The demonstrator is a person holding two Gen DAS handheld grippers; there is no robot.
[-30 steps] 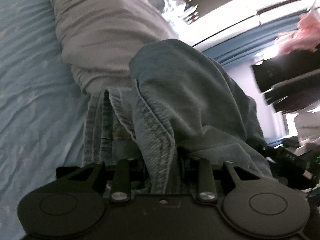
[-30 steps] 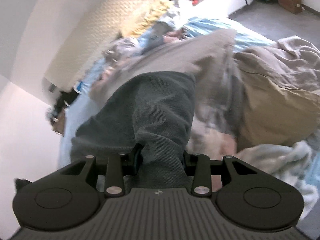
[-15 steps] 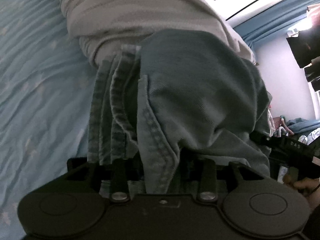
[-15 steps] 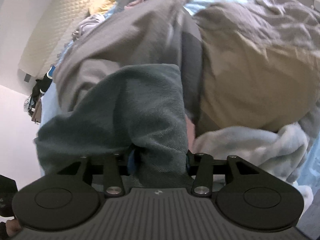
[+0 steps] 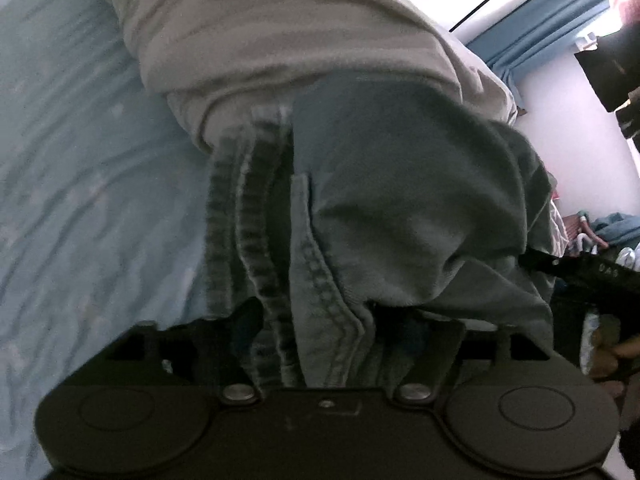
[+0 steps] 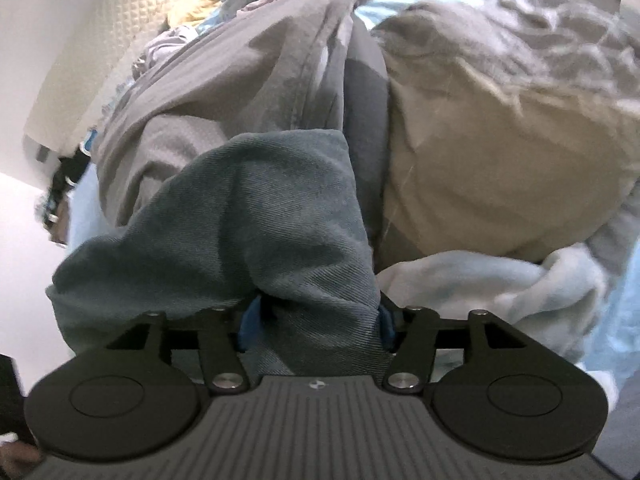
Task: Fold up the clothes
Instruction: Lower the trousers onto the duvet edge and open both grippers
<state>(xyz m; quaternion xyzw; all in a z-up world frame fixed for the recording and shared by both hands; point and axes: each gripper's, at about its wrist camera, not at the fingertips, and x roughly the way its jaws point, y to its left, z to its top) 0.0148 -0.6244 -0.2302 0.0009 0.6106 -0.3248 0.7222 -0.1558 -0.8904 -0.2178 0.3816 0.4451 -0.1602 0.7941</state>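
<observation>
Now both tools, left tool and right tool, are opening, releasing folded jeans onto the bed; other clothes remain.

Home bedroom: bed sheet, quilted headboard, curtain.

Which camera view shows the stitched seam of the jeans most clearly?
The left wrist view. There the double-stitched seam of the jeans runs down into the opening left tongs, beside several stacked hem edges. The right wrist view shows only plain denim bunched between the opening right tongs, with no seam visible.
</observation>
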